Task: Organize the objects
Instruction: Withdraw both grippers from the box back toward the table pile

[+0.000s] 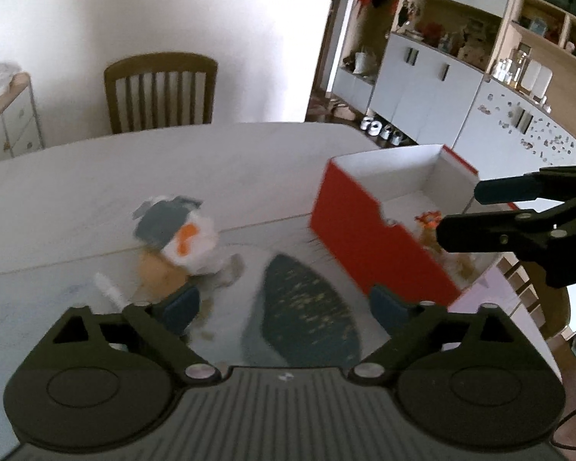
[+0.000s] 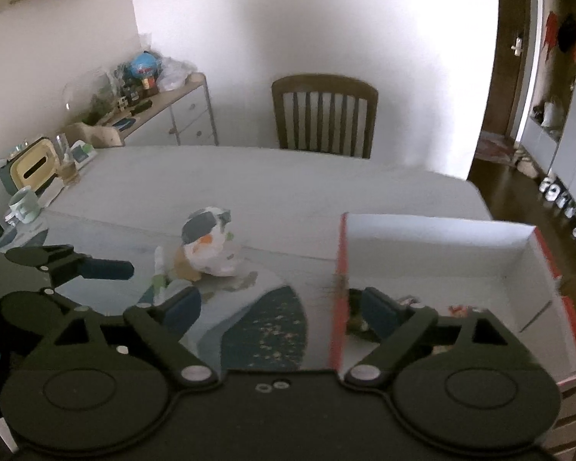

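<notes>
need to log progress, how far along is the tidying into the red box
Partly done. Some small toys already lie inside the red box. Nothing is in hand: the left tongs and the right tongs are both open and empty. Still left on the table: the pile of soft toys beside the box, not yet grasped.

A dark wooden slat-back chair [image 2: 323, 115] stands at twelve o'clock behind the pale table [image 2: 257, 176]. At ten o'clock a low white sideboard [image 2: 180, 115] carries clutter (a blue globe [image 2: 144, 62] among it). A pale green mug [image 2: 24, 199] sits at nine o'clock. White wall cabinets [image 1: 430, 80] fill two o'clock.
</notes>
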The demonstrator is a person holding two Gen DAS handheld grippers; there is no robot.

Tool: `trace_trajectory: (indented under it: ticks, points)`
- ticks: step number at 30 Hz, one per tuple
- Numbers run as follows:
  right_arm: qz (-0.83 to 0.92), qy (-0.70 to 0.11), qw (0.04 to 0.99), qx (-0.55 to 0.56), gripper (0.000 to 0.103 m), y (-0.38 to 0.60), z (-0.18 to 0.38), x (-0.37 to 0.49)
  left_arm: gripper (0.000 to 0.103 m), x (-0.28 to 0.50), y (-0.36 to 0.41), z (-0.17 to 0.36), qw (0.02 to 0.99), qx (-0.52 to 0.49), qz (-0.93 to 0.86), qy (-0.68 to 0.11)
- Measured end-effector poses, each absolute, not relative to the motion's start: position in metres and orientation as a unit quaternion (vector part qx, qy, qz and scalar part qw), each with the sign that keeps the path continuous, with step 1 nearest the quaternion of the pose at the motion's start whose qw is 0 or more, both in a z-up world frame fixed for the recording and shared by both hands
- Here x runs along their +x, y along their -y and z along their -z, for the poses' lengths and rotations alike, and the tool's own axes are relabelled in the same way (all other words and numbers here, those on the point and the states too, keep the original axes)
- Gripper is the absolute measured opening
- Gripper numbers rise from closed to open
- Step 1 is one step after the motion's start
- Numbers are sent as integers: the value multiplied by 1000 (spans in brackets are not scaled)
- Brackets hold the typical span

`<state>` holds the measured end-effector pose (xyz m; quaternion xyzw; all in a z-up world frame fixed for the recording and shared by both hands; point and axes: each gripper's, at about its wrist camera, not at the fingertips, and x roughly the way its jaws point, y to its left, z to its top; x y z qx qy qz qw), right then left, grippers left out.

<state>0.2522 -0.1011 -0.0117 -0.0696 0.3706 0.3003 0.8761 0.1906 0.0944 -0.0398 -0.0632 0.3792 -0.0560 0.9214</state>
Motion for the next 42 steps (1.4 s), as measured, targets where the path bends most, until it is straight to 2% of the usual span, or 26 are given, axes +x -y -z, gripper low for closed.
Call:
trace_trajectory:
  ticks: [16,31,42]
  points:
    - [-263,-422,865,-72,90,28,60,265,102,201,-173,100,909,-34,16,-414]
    - [-261,-463,842,-96,90,-22,100,280,102,229,-172,147,897,3,8,-443]
    - [-278,-479,826,-104,90,-43,114,286,102,229,-195,157,897,1,-14,-441]
